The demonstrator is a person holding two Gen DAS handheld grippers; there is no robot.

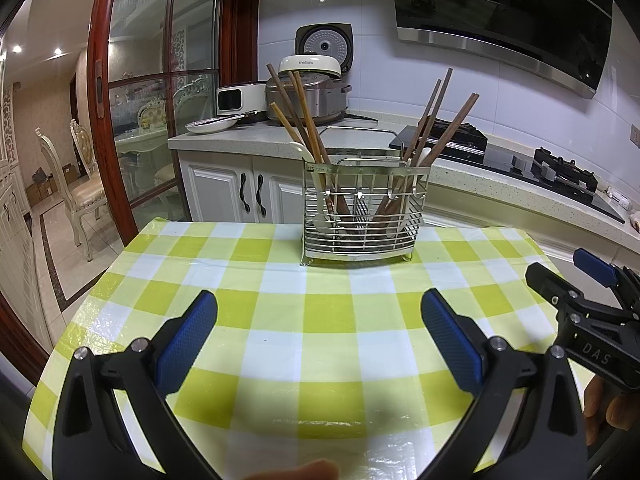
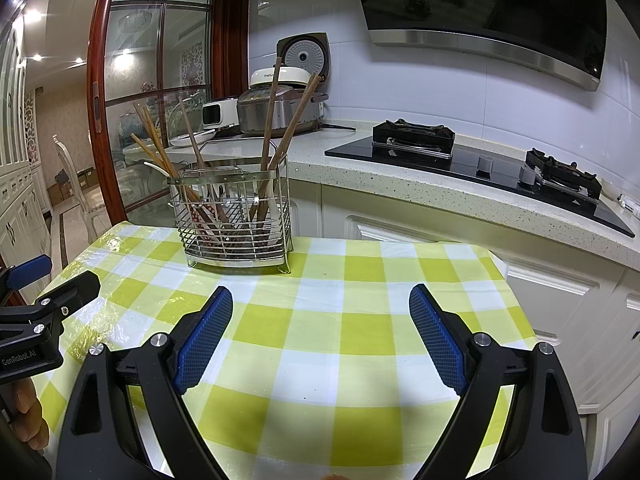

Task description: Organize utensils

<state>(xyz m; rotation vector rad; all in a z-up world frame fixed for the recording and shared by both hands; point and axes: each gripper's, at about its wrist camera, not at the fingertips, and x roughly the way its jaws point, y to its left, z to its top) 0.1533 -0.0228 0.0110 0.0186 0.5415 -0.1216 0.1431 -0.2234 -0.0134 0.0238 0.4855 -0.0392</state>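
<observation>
Seemingly little is left: chopsticks (image 1: 304, 116) and spoons (image 1: 301, 149) already stand in the wire caddy (image 1: 362, 216) at the table's (image 1: 280, 320) far edge; left gripper (image 1: 319, 334) and right gripper (image 2: 321, 334) hover empty, jaws apart.

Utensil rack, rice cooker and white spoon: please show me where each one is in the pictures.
utensil rack (image 1: 362, 216), left wrist view, front wire wall.
rice cooker (image 2: 280, 110), right wrist view, metal body.
white spoon (image 1: 301, 149), left wrist view, handle above the rack's rim.
</observation>
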